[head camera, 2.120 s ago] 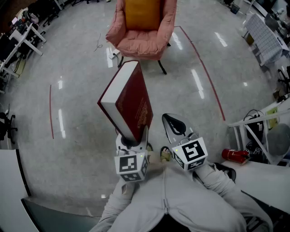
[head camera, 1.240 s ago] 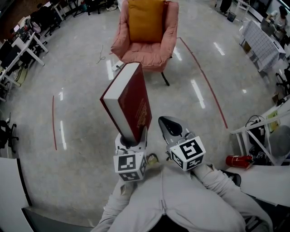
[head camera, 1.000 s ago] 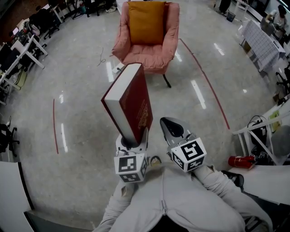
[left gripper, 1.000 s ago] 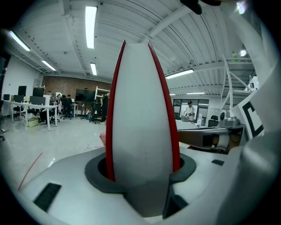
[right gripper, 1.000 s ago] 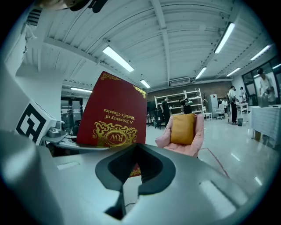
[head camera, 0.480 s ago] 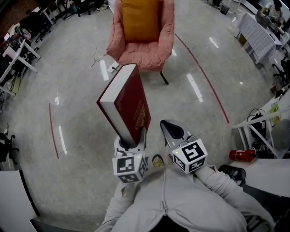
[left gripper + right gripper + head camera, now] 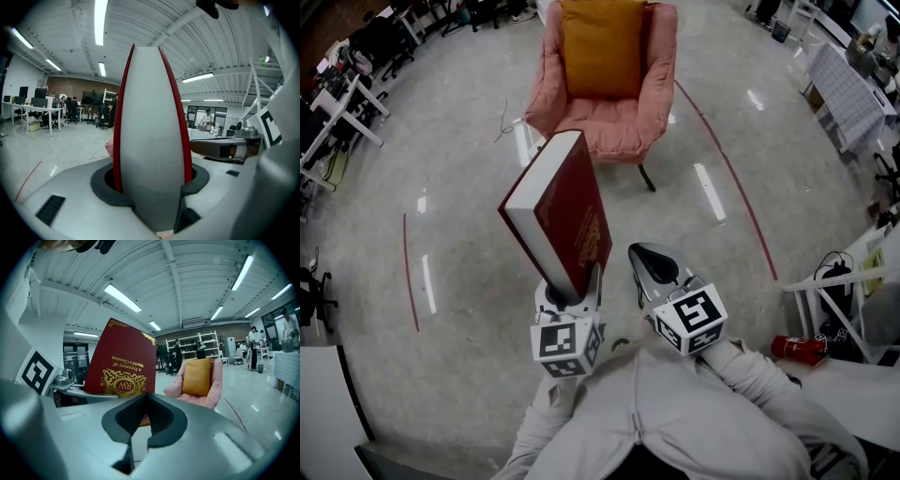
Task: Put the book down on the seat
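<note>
Left gripper (image 7: 570,289): clenched on the bottom edge of the book, 1 jaw on each cover, page block showing between them.
Right gripper (image 7: 649,262): jaws pressed together with nothing in them, just right of the left gripper and clear of the book.
Book (image 7: 565,211): thick, dark red hardback with gold print on its cover; it stood on end in the left gripper, tilted, up in the air over the floor (image 7: 469,234). Its gold-printed cover faced the right gripper, and the title read upside down in the right gripper view.
Armchair (image 7: 623,141): pink, well ahead of the book; its seat was bare.
Cushion (image 7: 600,47): orange, upright against the armchair's backrest.
Red line (image 7: 731,178): ran along the floor to the right of the armchair.
Person: grey sleeves (image 7: 750,375) reached forward behind both grippers.
</note>
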`<state>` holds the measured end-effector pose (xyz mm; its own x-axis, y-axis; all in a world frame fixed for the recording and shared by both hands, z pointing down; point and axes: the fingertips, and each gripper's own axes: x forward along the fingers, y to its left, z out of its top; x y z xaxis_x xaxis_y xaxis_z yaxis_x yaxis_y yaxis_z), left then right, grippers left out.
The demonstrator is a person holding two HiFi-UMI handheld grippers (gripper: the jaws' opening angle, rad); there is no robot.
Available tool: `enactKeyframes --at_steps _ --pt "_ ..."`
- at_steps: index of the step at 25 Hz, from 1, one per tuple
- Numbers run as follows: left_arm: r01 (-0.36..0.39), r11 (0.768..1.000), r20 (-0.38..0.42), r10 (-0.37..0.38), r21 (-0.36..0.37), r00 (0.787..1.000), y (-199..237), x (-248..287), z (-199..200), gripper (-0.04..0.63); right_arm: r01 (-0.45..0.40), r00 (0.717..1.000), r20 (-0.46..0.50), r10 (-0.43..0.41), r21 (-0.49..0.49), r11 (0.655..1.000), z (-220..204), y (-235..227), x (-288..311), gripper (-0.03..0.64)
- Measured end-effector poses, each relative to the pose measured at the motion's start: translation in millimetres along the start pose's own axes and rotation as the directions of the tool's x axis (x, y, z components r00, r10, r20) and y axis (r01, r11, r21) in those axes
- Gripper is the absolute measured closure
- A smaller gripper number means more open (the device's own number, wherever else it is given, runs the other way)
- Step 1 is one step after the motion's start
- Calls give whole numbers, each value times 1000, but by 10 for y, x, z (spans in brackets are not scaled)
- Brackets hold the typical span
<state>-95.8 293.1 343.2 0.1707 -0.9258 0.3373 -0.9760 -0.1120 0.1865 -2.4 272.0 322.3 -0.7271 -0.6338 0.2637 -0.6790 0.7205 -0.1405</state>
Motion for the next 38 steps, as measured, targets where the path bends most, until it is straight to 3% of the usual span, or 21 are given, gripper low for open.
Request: enactKeyframes --at_steps 12,25,38 --pt "-50 999 0 50 -9 999 -57 1133 564 350 -44 999 -6 44 -28 999 509 -1059 711 617" --pt "-105 993 -22 104 -53 994 -64 2280 817 350 -64 998 -24 63 -29 998 718 -2133 1330 617" --pt "-120 992 -52 118 -45 992 35 2841 909 350 -30 999 -46 30 8 1000 691 -2650 1589 617"
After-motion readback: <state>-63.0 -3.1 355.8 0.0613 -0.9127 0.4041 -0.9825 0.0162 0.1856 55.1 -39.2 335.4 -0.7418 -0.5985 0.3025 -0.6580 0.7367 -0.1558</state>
